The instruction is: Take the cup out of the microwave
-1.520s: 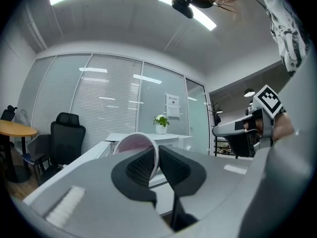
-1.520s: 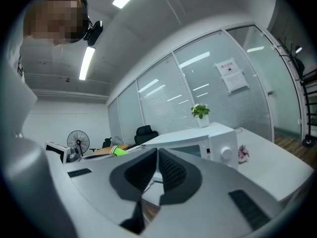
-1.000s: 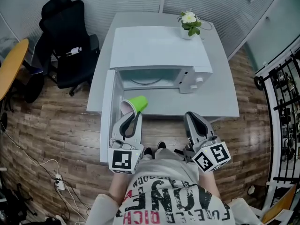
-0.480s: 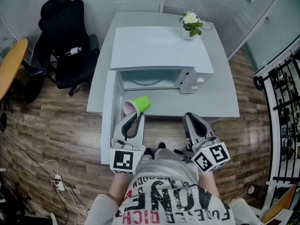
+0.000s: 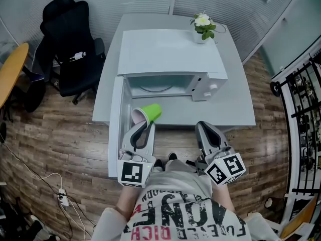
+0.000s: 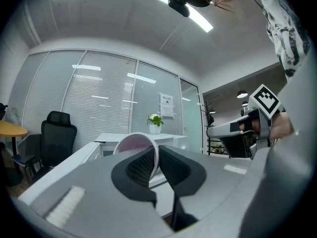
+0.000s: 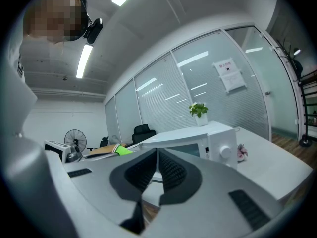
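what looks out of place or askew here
The green cup is tipped sideways, pinched by its rim in the left gripper, in front of the microwave, whose door stands wide open. Nothing looks spilled or damaged.

Open microwave (image 5: pixel 170 59) — its swung-out door (image 5: pixel 114 134) walls the left side.

1. Head view: the near rim of the cup (image 5: pixel 149 112) sits behind the tips of the left gripper (image 5: pixel 144 127).
2. Left gripper view: only the cup's pink inside shows, its green outside is out of sight.
3. Deep part of the microwave (image 5: pixel 170 59) cavity is hidden under its top.
4. Print on the wall notice (image 6: pixel 167 105) is too small to read.
5. The yellow table (image 5: pixel 9 72) is cut off by the left edge.
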Demonstrator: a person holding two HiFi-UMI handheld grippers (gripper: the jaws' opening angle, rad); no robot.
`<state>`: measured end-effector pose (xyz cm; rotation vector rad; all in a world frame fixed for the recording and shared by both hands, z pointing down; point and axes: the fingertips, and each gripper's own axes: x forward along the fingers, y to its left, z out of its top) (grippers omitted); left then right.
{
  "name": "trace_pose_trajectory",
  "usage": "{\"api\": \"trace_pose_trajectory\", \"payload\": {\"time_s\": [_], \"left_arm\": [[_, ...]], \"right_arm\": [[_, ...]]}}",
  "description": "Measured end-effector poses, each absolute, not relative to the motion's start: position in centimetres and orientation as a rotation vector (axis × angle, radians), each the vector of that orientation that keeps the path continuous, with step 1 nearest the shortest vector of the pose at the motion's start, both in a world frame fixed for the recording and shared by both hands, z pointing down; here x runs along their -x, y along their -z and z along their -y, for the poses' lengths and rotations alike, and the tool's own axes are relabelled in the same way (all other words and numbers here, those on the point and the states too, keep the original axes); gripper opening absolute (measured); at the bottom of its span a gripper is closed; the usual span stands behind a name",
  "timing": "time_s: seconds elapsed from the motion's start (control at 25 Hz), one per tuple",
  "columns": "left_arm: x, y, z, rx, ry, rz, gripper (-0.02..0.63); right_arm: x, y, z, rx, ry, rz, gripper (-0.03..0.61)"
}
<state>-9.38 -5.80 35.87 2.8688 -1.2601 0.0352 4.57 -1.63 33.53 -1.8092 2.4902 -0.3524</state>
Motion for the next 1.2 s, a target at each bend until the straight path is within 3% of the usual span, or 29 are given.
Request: {"api": "trace_pose_trajectory", "payload": {"time_s": [1.2], "left_arm": [[10.09, -35.96, 5.11, -2.899, -0.025, 1.252, 0.040]], "right_arm": [[-4.03, -33.74, 1.06, 1.818, 0.346, -2.484, 0.021]]}}
